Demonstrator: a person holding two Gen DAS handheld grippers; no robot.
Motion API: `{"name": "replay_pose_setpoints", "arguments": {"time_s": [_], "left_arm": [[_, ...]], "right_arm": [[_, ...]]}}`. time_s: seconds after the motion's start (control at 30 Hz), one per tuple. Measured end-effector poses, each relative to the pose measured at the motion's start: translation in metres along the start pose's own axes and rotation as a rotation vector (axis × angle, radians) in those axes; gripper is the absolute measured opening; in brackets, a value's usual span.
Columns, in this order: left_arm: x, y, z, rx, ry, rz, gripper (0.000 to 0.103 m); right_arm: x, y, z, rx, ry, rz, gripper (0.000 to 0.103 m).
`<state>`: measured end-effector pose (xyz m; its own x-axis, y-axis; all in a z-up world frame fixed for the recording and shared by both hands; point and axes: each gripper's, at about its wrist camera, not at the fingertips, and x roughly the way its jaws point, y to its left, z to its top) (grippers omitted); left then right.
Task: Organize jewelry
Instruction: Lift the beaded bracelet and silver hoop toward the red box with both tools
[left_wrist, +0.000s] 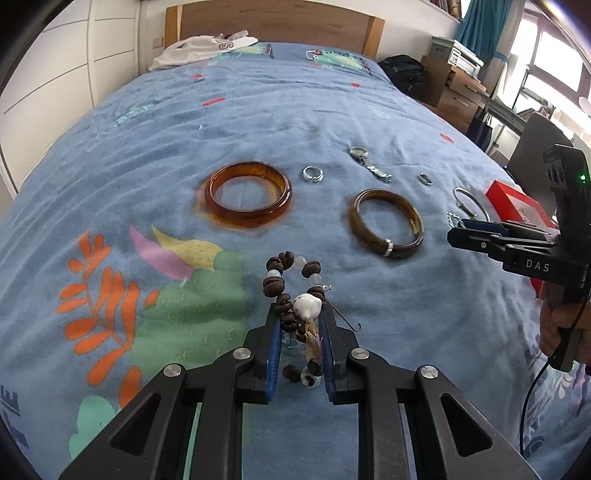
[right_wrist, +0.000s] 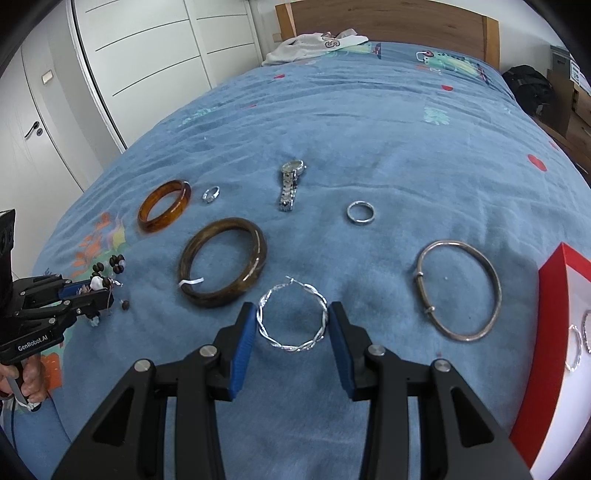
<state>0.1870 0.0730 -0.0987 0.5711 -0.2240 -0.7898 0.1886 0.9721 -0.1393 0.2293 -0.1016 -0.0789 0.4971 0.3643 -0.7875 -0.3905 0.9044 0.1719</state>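
**Beaded bracelet pinched, twisted hoop framed**

The red box (right_wrist: 550, 332) is cut off at the frame edge, its contents partly hidden. Far left of it, the left gripper (left_wrist: 300, 317) pinches a dark wooden-bead bracelet (left_wrist: 291, 280) with a glossy white charm. The right gripper (right_wrist: 291, 325) stands wide around a twisted silver hoop earring (right_wrist: 292, 319) on the fuzzy blue blanket (right_wrist: 369, 129), touching unclear.

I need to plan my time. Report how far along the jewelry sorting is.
Done: a few silver hoops already lie in the red box.
In hand: the left gripper is shut on the beaded bracelet; the open right gripper straddles the twisted silver hoop.
Left on the bedspread: amber bangle, brown bangle, watch, two rings, silver bangle.
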Motion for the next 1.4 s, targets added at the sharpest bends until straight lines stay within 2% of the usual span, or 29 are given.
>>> {"name": "replay_pose_setpoints", "arguments": {"time_s": [0.4, 0.63, 0.87, 1.13, 1.4], "left_arm": [[-0.036, -0.014, 0.004, 0.033, -0.04, 0.028, 0.019], [-0.062, -0.031, 0.008, 0.056, -0.061, 0.037, 0.019], [-0.089, -0.055, 0.014, 0.075, -0.095, 0.007, 0.019], [-0.112, -0.111, 0.03, 0.163, -0.142, -0.066, 0.019], [-0.109, -0.18, 0.047, 0.253, -0.152, -0.151, 0.019]], "right_arm": [[-0.048, 0.01, -0.002, 0.025, -0.059, 0.009, 0.038], [-0.095, 0.017, -0.005, 0.036, -0.11, -0.015, 0.038], [-0.151, 0.004, -0.016, 0.061, -0.171, -0.07, 0.038], [-0.218, -0.031, -0.031, 0.099, -0.242, -0.166, 0.038], [-0.269, -0.077, -0.053, 0.153, -0.282, -0.251, 0.038]]}}
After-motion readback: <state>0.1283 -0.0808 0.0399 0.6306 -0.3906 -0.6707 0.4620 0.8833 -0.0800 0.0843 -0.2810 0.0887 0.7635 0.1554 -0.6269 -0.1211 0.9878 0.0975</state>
